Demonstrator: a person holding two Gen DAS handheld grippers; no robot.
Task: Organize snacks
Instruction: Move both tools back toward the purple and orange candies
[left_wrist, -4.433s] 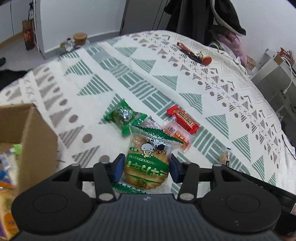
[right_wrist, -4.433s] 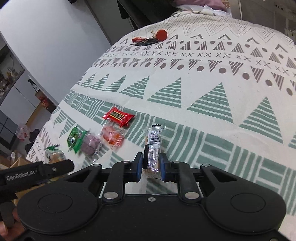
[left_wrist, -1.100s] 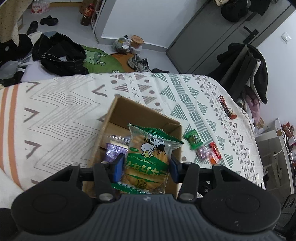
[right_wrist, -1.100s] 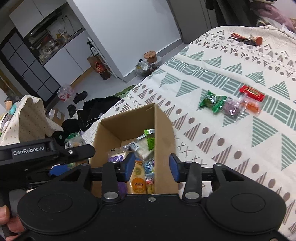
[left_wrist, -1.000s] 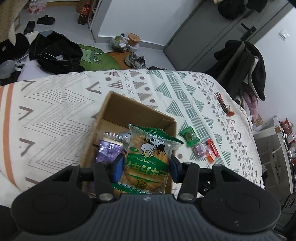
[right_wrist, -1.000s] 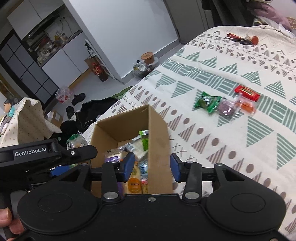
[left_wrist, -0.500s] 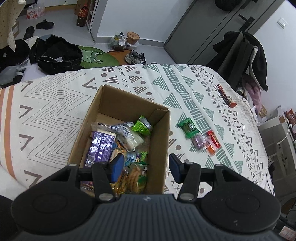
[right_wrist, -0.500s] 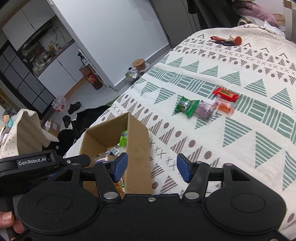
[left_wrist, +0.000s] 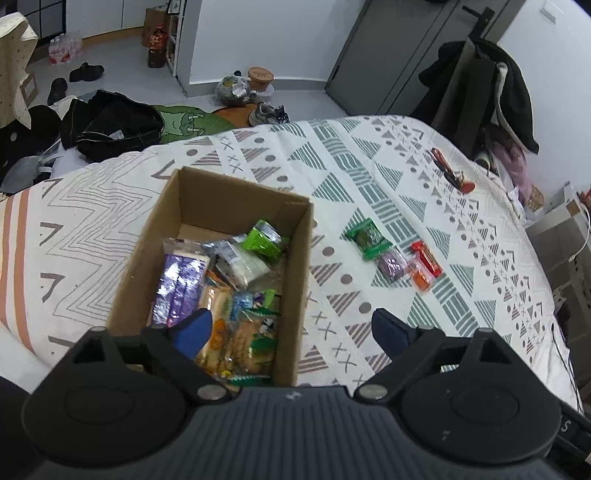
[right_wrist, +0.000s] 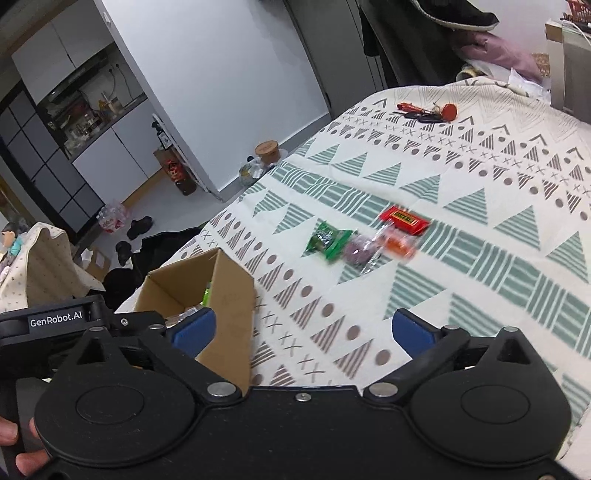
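We held the left gripper (left_wrist: 291, 328) above the cardboard box (left_wrist: 301, 266) of snacks, fingers wide and empty. Our right gripper (right_wrist: 301, 328) was also wide, holding nothing.

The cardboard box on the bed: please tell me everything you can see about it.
The cardboard box is plain brown, rectangular and open at the top, with no lid or flaps showing. It stands upright on the patterned bedspread. Wrapped snacks fill its near half; its far end shows bare floor. The open left gripper hovers above its near edge without touching it.
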